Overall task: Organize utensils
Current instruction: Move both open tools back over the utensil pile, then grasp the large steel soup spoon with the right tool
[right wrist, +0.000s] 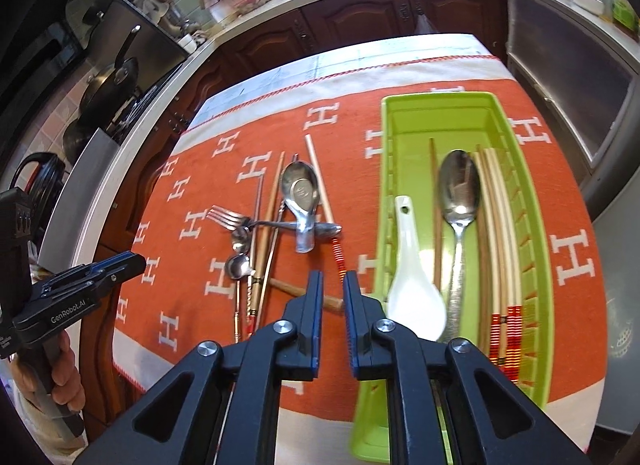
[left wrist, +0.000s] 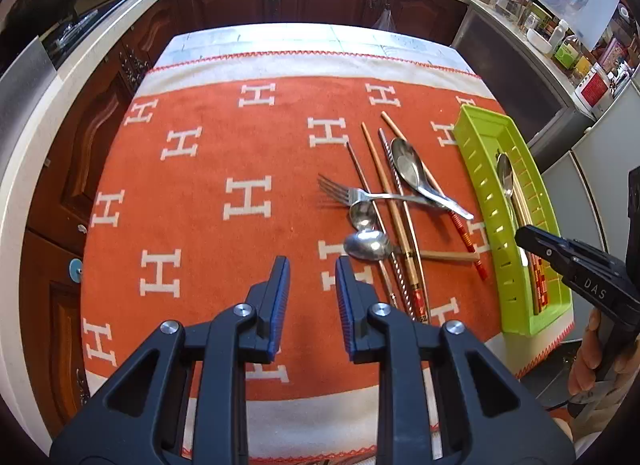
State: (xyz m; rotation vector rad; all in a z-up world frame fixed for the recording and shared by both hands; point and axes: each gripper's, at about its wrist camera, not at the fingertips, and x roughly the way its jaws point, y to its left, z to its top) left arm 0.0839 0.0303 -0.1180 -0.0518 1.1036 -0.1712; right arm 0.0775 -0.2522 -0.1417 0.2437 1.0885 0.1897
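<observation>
White spoon (right wrist: 416, 301) — green tray (right wrist: 540, 305) — chopsticks (right wrist: 500, 225)

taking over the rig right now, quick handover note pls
Left gripper: jaws apart, empty, over the orange cloth.
Right gripper: jaws apart, empty, beside the green plastic tray.
Done: white ceramic spoon, large steel spoon and pale chopsticks are in the tray.
Left: steel fork, steel soup spoon, small spoons and chopsticks piled on the cloth.
</observation>
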